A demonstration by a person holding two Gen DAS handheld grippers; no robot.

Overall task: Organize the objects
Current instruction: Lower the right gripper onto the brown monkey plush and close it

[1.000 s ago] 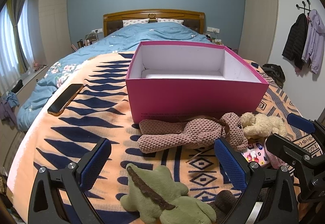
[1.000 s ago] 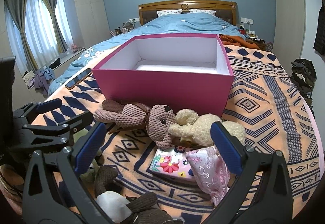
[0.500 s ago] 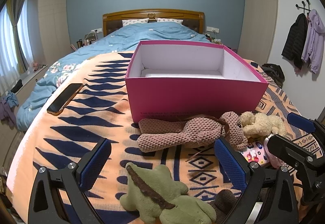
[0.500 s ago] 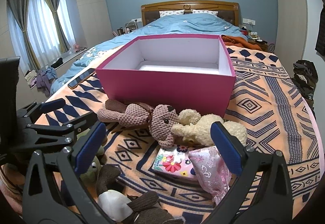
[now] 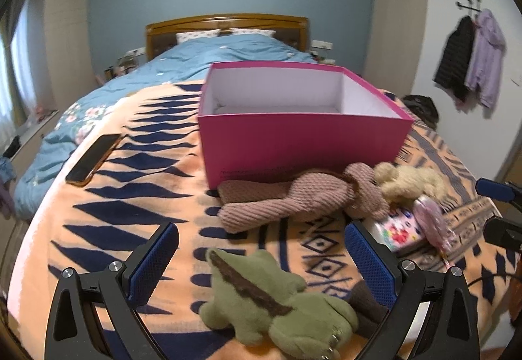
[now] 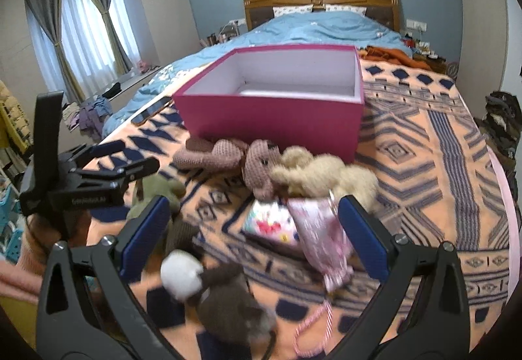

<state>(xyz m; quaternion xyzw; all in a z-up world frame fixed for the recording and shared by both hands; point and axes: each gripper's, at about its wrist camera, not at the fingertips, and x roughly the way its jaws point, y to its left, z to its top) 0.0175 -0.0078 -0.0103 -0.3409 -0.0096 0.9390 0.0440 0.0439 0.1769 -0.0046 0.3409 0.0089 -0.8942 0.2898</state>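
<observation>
Both hand-held grippers, left (image 5: 259, 257) and right (image 6: 253, 229), gape empty over my toys: dinosaur (image 5: 274, 291), pouch (image 6: 321, 239), before the box (image 5: 303, 144).

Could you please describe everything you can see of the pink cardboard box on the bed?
The pink cardboard box is a large open rectangular box, magenta outside, white and empty inside, with no lid on it. It sits upright on the orange patterned blanket. Small dark print runs low along its near wall. The brown knitted plush toy lies against that wall. Neither gripper touches it.
</observation>
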